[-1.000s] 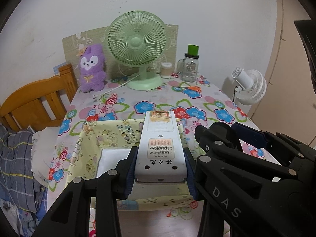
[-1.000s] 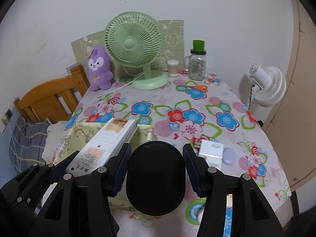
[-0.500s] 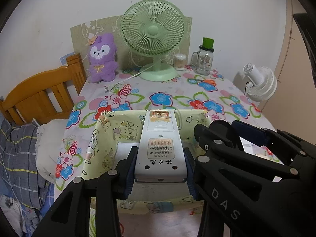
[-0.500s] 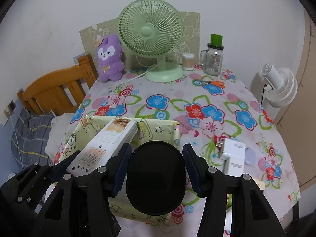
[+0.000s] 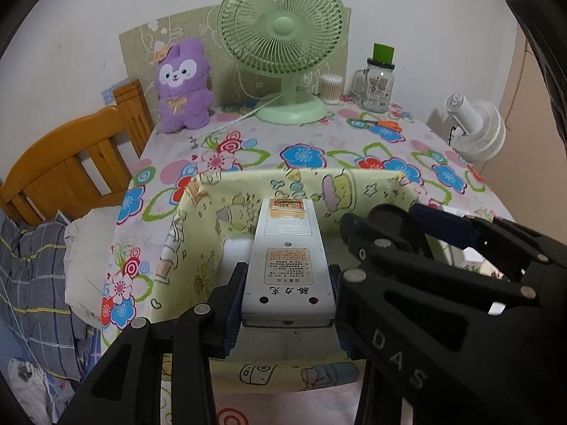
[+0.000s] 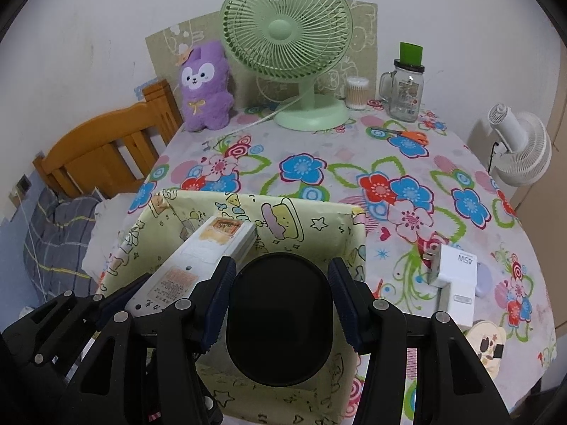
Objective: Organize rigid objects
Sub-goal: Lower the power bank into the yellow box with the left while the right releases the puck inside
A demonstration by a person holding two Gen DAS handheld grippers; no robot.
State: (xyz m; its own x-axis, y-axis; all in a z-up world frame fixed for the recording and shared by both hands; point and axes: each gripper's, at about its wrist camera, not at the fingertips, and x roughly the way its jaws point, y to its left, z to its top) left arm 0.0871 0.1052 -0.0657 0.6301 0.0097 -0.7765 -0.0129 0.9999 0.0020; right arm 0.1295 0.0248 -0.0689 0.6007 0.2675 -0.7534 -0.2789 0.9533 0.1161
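Observation:
My left gripper (image 5: pixel 285 299) is shut on a white remote control (image 5: pixel 287 264), back side up with an orange label, held over the open yellow fabric bin (image 5: pixel 198 233). A white object (image 5: pixel 235 253) lies inside the bin under the remote. My right gripper (image 6: pixel 280 301) is shut on a black oval object (image 6: pixel 280 322), also above the yellow bin (image 6: pixel 304 219). In the right wrist view the remote (image 6: pixel 198 265) and the left gripper's fingers (image 6: pixel 117 297) sit just left of the black object.
On the floral tablecloth (image 6: pixel 354 163) lie a white charger (image 6: pixel 455 276), a lilac pebble-shaped item (image 6: pixel 483 278) and a cartoon card (image 6: pixel 485 345) right of the bin. Behind stand a green fan (image 6: pixel 287 32), purple plush (image 6: pixel 205 85), glass jar (image 6: pixel 404 85), swab pot, scissors. Wooden bed frame left.
Both grippers have moved forward and down with their loads, so the yellow bin now lies closer beneath them. Neither grip has changed.

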